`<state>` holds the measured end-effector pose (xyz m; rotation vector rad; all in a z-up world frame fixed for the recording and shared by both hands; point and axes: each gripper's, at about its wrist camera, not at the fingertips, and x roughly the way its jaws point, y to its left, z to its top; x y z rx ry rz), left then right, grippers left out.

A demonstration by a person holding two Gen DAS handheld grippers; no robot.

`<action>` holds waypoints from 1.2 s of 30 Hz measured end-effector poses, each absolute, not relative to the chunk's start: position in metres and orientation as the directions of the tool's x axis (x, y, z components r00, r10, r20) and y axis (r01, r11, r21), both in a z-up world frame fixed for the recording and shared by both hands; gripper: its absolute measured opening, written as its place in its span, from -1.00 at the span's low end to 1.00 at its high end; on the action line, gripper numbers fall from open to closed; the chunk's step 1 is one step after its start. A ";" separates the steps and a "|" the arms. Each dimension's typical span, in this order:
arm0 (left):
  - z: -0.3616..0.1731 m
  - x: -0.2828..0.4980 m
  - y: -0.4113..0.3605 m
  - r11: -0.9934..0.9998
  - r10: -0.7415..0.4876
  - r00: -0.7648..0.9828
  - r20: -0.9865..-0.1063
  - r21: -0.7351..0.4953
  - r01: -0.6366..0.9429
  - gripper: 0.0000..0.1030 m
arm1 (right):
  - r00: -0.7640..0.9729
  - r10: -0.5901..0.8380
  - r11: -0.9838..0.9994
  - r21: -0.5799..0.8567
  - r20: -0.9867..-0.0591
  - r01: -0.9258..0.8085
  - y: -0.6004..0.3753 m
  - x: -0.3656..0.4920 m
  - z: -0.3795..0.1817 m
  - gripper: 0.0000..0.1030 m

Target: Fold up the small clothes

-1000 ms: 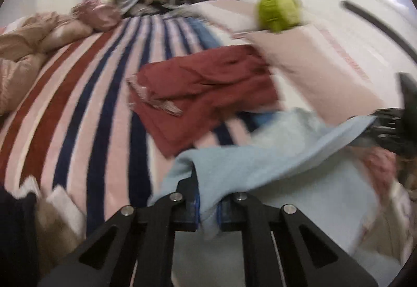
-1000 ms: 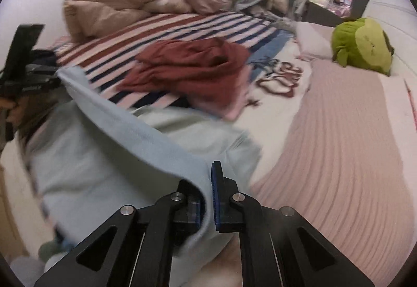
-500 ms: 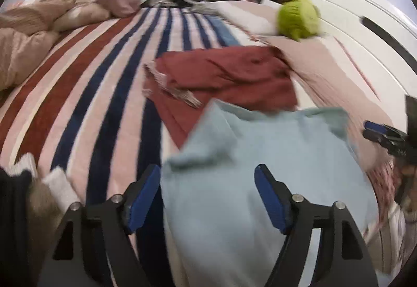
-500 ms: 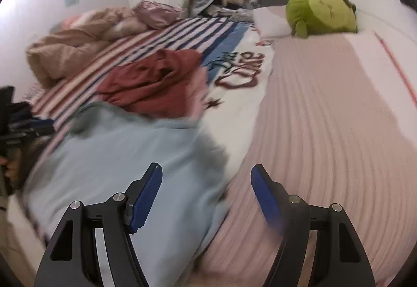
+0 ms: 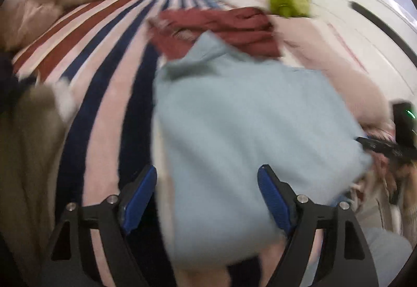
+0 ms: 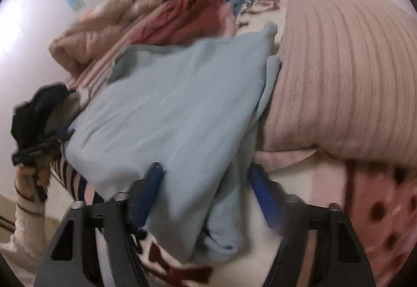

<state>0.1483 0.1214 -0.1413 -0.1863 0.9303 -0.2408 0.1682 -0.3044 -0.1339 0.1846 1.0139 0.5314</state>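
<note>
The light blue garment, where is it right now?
The light blue garment lies folded on the bed, in front of both open grippers, with the dark red clothing just beyond it and the pink ribbed pillow on its right.

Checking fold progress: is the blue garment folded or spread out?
Folded: the blue garment lies doubled, layered edges showing along its right side.

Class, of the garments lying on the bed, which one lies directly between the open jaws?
The light blue folded garment, spread flat right before both grippers; the crumpled dark red garment lies farther away, behind it.
</note>
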 end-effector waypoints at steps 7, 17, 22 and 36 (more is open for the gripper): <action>-0.125 0.099 0.114 0.894 -0.446 0.568 -0.692 -0.371 0.251 -0.86 | 0.481 0.531 0.846 0.410 -0.697 -0.340 -0.318 0.129 -0.112 -0.90; -0.118 0.068 0.114 0.922 -0.387 0.595 -0.704 -0.317 0.224 0.58 | 0.498 0.420 0.904 0.302 -0.758 -0.303 -0.320 0.111 -0.124 0.06; -0.121 0.032 0.132 0.870 -0.465 0.585 -0.664 -0.466 0.162 0.66 | 0.546 0.468 0.869 0.249 -0.695 -0.427 -0.309 0.089 -0.077 0.06; -0.160 0.083 0.101 0.708 -0.530 0.697 -0.482 -0.705 0.051 0.35 | 0.201 0.530 0.650 0.243 -0.824 -0.720 -0.169 0.111 -0.115 -0.85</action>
